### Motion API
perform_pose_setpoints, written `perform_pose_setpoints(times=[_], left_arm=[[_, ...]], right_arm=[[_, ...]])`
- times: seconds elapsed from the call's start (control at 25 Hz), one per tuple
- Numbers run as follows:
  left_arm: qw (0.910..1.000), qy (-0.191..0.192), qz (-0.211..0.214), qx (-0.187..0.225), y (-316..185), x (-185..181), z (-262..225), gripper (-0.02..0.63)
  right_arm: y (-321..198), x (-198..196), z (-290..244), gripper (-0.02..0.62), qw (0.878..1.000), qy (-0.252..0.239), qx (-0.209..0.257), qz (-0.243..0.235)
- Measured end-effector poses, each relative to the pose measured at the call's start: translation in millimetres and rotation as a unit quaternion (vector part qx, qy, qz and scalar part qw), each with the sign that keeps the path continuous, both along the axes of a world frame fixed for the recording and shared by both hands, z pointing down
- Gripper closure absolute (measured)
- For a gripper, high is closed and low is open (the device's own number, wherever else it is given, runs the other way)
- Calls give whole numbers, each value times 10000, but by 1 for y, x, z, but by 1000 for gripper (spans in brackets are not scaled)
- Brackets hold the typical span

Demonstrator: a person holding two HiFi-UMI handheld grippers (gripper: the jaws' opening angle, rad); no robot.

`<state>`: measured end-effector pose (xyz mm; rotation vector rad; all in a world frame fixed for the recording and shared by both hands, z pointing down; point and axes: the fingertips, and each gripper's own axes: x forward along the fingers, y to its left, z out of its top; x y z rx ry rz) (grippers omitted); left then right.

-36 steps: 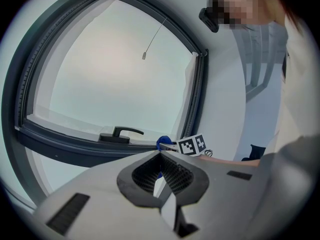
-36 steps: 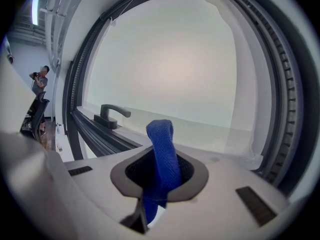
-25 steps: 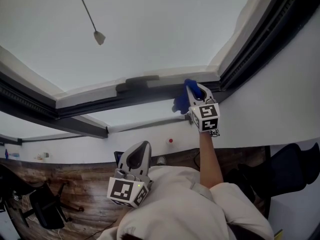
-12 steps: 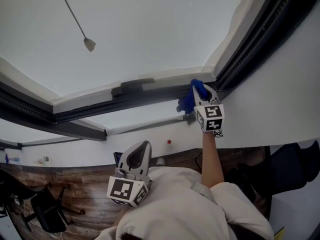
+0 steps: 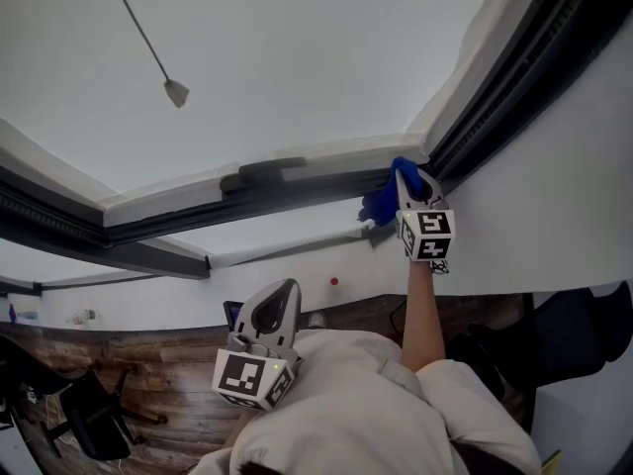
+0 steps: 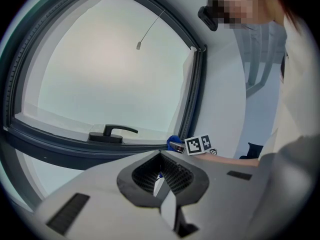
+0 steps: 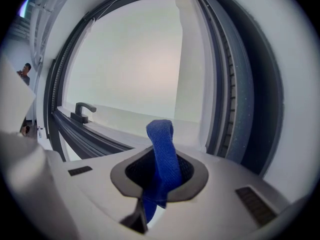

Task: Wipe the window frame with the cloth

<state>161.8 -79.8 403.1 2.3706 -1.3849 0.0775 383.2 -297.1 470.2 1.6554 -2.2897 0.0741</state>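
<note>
The blue cloth [image 5: 380, 202] is pressed on the dark lower rail of the window frame [image 5: 198, 211], close to its right corner. My right gripper [image 5: 407, 180] is shut on the cloth. In the right gripper view the cloth [image 7: 162, 154] sticks up from between the jaws of that gripper [image 7: 150, 206], in front of the frame's right upright [image 7: 227, 84]. My left gripper [image 5: 278, 305] hangs low by the person's chest, away from the window, shut with nothing in it. From the left gripper [image 6: 161, 189] I see the cloth [image 6: 173, 141] far off by the corner.
A dark window handle [image 5: 272, 169] sits on the rail left of the cloth. A blind cord with a pull [image 5: 176, 91] hangs before the glass. A white wall runs under the window. Office chairs [image 5: 79, 404] stand on the wooden floor.
My right gripper has slid the cloth to the right along the lower rail, closer to the frame's corner. The left gripper has stayed where it was.
</note>
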Motion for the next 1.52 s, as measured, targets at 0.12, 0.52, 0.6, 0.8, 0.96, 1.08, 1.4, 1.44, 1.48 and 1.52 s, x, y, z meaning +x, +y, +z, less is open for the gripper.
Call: perform_pose_setpoints(times=[0.12, 0.52, 0.6, 0.8, 0.96, 1.08, 1.4, 1.44, 1.48, 1.52], left_arm=[[10000, 16, -25, -29, -1, -2, 1, 597], [10000, 37, 7, -81, -5, -7, 4, 597], [9999, 39, 25, -89, -5, -8, 4, 597], [9999, 51, 81, -122, -2, -15, 4, 597], [9997, 49, 194, -151, 3, -22, 4, 597], [9994, 44, 304, -175, 7, -30, 4, 597], [9986, -16, 512, -87, 24, -77, -9, 597], [9987, -31, 509, -78, 25, -85, -11, 597], [9987, -43, 507, -64, 27, -92, -12, 597], [9987, -48, 496, -52, 28, -99, -12, 597]], right_arm=[[-1, 9, 0, 541, 9999, -32, -6, 122], [-4, 29, 2, 541, 9987, -255, 11, 430], [-5, 36, 3, 541, 9983, -233, 4, 533], [-5, 41, 2, 541, 9976, -106, -47, 685], [3, 29, -6, 541, 9969, -349, -46, 706], [18, -18, -13, 541, 9973, -656, 57, 326], [57, -216, -10, 541, 9883, -557, -163, -1412], [60, -234, -8, 541, 9863, -481, -203, -1568], [62, -250, -5, 541, 9845, -401, -243, -1693], [63, -263, -2, 541, 9831, -319, -289, -1779]])
